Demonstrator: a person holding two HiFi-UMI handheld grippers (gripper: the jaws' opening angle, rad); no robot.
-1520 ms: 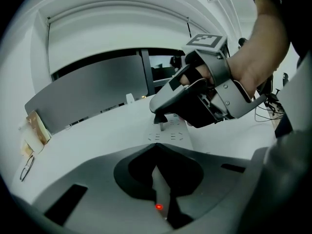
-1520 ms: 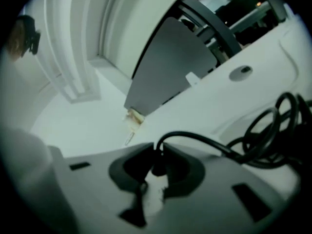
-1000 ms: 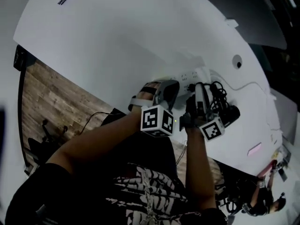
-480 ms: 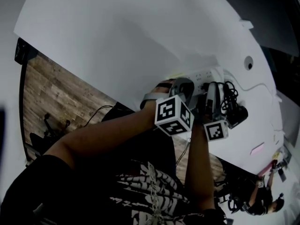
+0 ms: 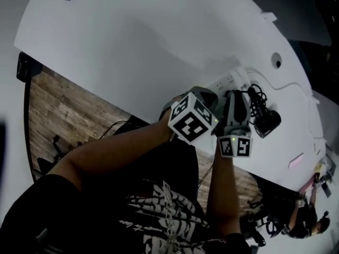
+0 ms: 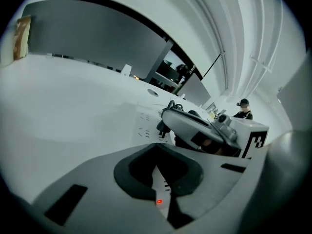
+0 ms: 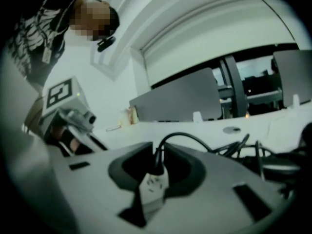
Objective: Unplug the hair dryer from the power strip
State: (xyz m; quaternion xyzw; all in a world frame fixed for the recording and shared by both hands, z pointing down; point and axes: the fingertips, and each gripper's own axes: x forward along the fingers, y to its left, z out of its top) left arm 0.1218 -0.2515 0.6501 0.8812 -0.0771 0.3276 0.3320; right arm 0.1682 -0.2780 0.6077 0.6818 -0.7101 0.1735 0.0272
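Between the jaws of the left tongs [image 6: 157,155]: strip [image 6: 158,191], white, at the end that carries the red lamp [image 6: 159,202]. The jaws are pressed onto it from both sides. The strip runs on ahead over the table [image 5: 132,41].

Between the jaws of the right tongs [image 7: 157,152]: another part of the same strip, socket face showing. The black plug [image 7: 157,167] stands on its top edge and the cord [image 7: 185,136] arches away ahead. These jaws have just been opening and now stand slack, with a dark gap beside the white body and nothing pinched.

Just beyond the right tongs, to their right: dryer [image 5: 266,121], black, lying by its coiled cord.

Change noted: both tongs are rolled over compared with a second ago. The left cube [image 5: 192,116] and right cube [image 5: 235,145] show other faces in the head view. Strip and dryer lie much as before.

Reading: the plug appears to sit at its socket, though whether the pins are out cannot be told. Unplugging is judged not yet done. The right tongs likely need a fresh pinch on the plug while the left anchors the strip.
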